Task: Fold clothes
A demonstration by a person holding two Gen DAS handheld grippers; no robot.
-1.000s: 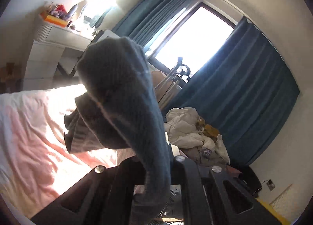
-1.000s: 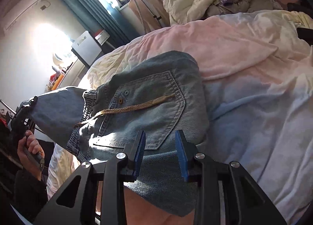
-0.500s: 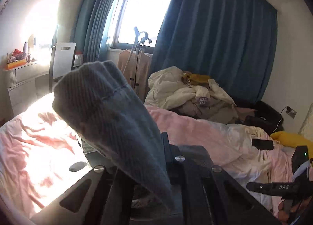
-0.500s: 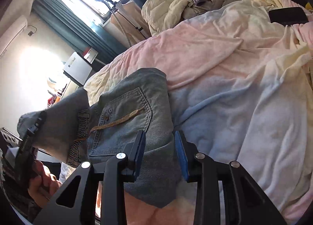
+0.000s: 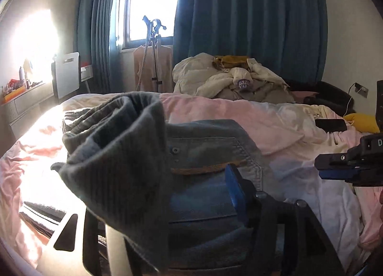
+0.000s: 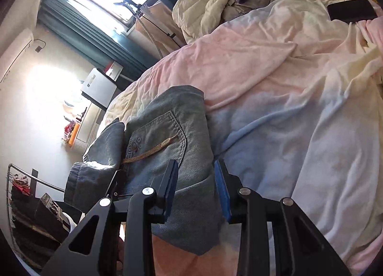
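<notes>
Light blue denim trousers (image 6: 167, 137) lie folded on the pink and white bedsheet (image 6: 275, 72), back pocket up. In the left wrist view a folded-over denim leg (image 5: 115, 168) drapes across my left gripper (image 5: 172, 192) and hides its left finger. Its jaws are opening: the blue right pad (image 5: 235, 194) stands clear of the cloth. My right gripper (image 6: 196, 180) hovers open over the trousers' near right edge, pads apart and nothing pinched. It also shows at the right as the right gripper (image 5: 335, 168), above the sheet.
A heap of cream bedding and clothes (image 5: 227, 79) fills the bed's far end. A black phone (image 5: 331, 125) and a yellow cushion (image 5: 363, 122) lie at the right. A garment steamer stand (image 5: 153, 48) is by the window, a white desk (image 5: 28, 98) at left.
My left gripper swung the denim leg down and across onto the rest of the trousers, then its jaws parted from the cloth. The right gripper rolled slightly and stayed over the trousers.
</notes>
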